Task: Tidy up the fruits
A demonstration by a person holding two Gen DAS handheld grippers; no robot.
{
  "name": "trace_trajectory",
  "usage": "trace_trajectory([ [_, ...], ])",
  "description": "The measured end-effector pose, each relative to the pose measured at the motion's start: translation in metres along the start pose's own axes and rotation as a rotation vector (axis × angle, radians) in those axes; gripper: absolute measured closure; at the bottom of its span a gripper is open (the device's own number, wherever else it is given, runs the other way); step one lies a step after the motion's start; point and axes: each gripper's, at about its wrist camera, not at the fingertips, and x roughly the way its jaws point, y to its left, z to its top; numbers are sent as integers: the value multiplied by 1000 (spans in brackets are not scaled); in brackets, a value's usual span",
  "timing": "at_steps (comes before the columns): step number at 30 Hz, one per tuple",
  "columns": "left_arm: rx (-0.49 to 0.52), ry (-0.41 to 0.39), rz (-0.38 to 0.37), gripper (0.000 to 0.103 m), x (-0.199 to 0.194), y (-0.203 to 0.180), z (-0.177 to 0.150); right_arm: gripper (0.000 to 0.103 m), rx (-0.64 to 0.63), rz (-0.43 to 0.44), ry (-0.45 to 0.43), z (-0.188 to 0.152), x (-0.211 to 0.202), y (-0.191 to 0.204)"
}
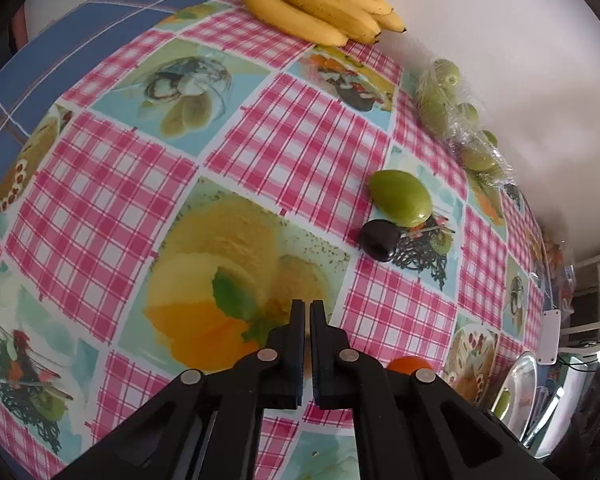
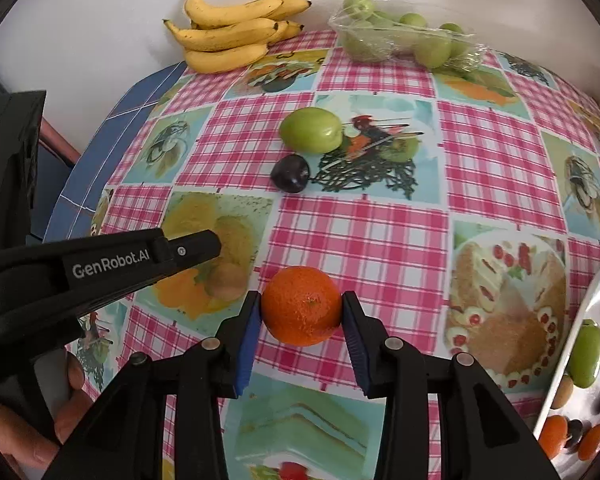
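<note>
- We have the round orange mandarin (image 2: pixel 302 305) clamped between the blue pads of the right gripper (image 2: pixel 302 312), centre-bottom of the right wrist view; the pads press its two sides, with the stem dimple facing the camera.
- The shiny metal tray (image 2: pixel 588 308) sits at the lower right edge of that frame, already holding a green fruit, orange ones and small dark ones. Judged target: the carry goes rightward.
- The mandarin is round, so there is no long axis to align; only the tray rim needs clearing.
- Our left gripper (image 1: pixel 306 312) is shut on nothing, jaws together over the printed pink-checked oilcloth (image 1: pixel 300 140).
- Loose on the cloth: a smooth green plum-like fruit (image 2: pixel 311 130) and a small dark plum (image 2: pixel 290 173), touching or nearly so, up-frame of the mandarin.
- In the left wrist view both lie up-right of the closed jaws. Which hand is nearer we cannot tell, but the left one is free.
- The yellow banana bunch (image 2: pixel 232 32) and the clear bag of green fruit (image 2: pixel 404 32) sit along the top, against the wall.
</note>
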Motion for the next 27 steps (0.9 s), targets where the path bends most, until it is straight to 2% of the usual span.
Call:
trace_trajectory([
  [4, -25, 70, -2, 99, 12, 4, -4, 61, 2, -11, 5, -2, -2, -4],
  [8, -1, 76, 20, 97, 12, 0, -7, 61, 2, -21, 7, -3, -4, -8],
  [11, -4, 84, 9, 91, 12, -2, -10, 61, 7, -27, 10, -5, -6, -12],
  [14, -20, 93, -6, 77, 10, -4, -14, 61, 10, -32, 11, -8, -9, -15],
  [15, -18, 95, -6, 76, 9, -5, -15, 61, 9, -34, 11, -9, -11, -17],
  [27, 9, 108, 24, 75, 3, -11, -33, 61, -1, -48, -3, -20, -27, -20],
])
